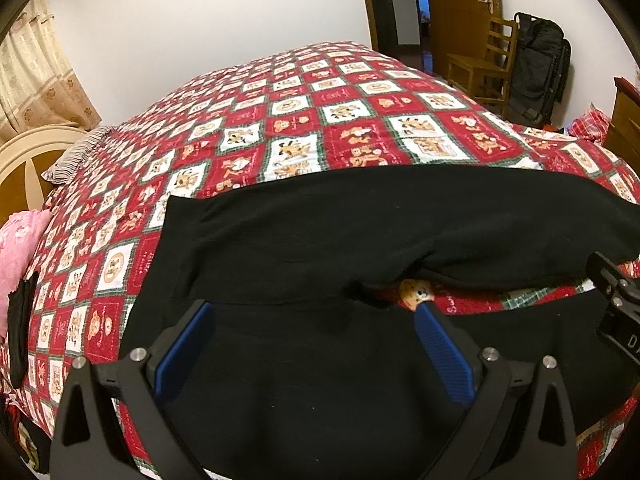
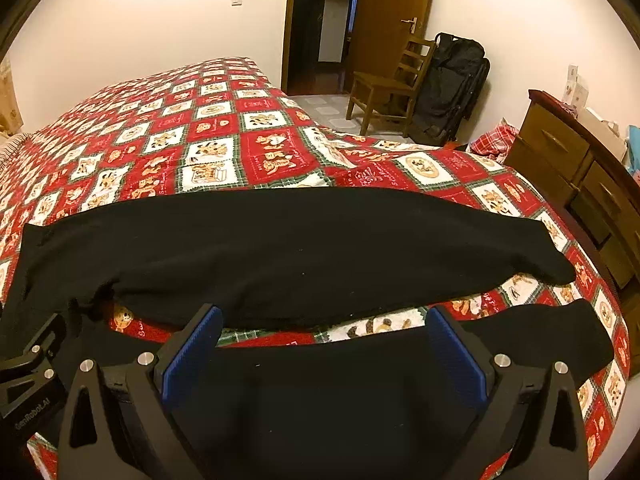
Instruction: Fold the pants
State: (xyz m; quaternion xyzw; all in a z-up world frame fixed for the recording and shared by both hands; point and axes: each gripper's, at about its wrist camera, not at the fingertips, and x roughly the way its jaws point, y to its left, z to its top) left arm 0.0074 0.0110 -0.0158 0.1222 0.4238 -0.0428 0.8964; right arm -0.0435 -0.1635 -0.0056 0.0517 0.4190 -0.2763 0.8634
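Observation:
Black pants (image 1: 320, 232) lie spread flat on the red patchwork bedspread (image 1: 288, 120), waist to the left, both legs running right. In the right wrist view the far leg (image 2: 288, 248) and the near leg (image 2: 540, 336) are parted by a strip of bedspread. My left gripper (image 1: 316, 316) hovers open over the seat and crotch area, blue pads wide apart with nothing between them. My right gripper (image 2: 324, 320) is open above the near leg, at its upper edge. Each gripper shows at the edge of the other's view.
The bed fills most of both views. A pink pillow (image 1: 16, 248) and a striped pillow (image 1: 76, 152) lie at the left by the headboard. A wooden chair (image 2: 384, 84), a black bag (image 2: 452, 88) and a wooden dresser (image 2: 580, 168) stand to the right.

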